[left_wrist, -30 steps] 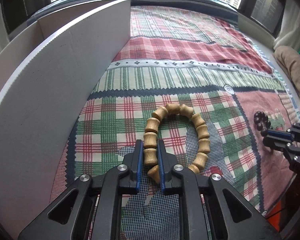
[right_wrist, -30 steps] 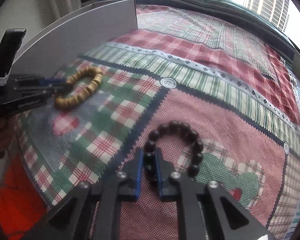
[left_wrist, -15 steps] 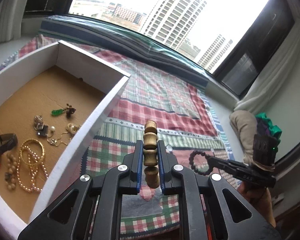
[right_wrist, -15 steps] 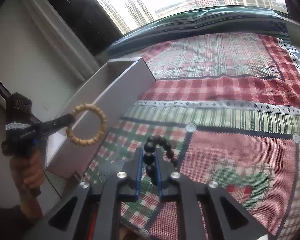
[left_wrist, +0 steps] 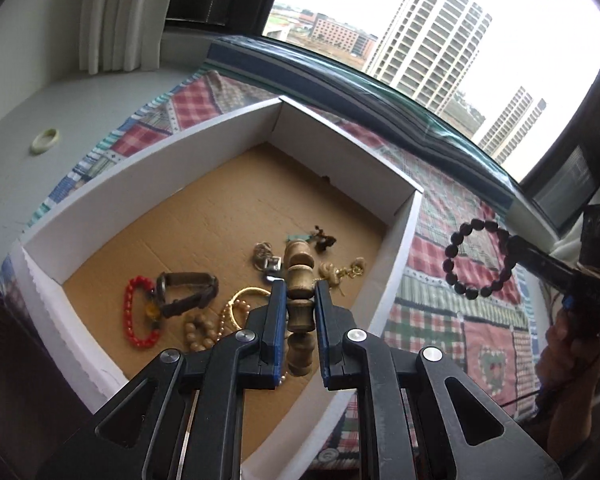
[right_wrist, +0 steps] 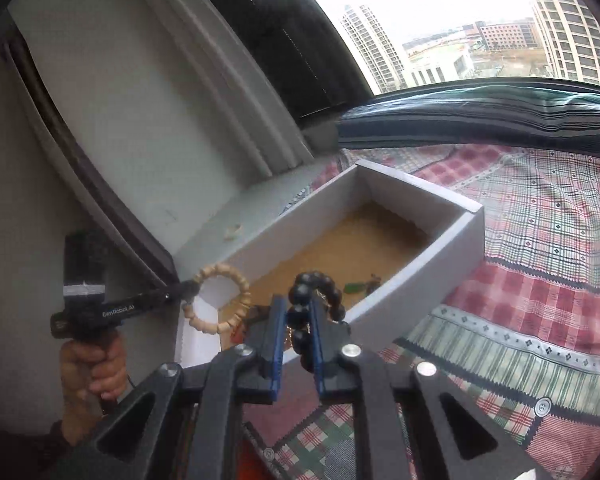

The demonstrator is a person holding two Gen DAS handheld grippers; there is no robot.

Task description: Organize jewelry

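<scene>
Gripping a tan, spool-beaded wooden bracelet [left_wrist: 299, 280], your left tongs [left_wrist: 298, 312] hang above the box [left_wrist: 404, 248]; right tongs [right_wrist: 298, 320] clamp glossy round black beads [right_wrist: 300, 292].

A patchwork plaid quilt [right_wrist: 540, 248] is spread beneath a wide window [left_wrist: 420, 20] through which tall apartment towers [left_wrist: 428, 52] are seen in grey daylight, with pale curtains [left_wrist: 116, 16] gathered alongside.

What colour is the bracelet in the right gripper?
The bracelet is glossy black beads, clearest in the left wrist view, held by the right gripper.
</scene>
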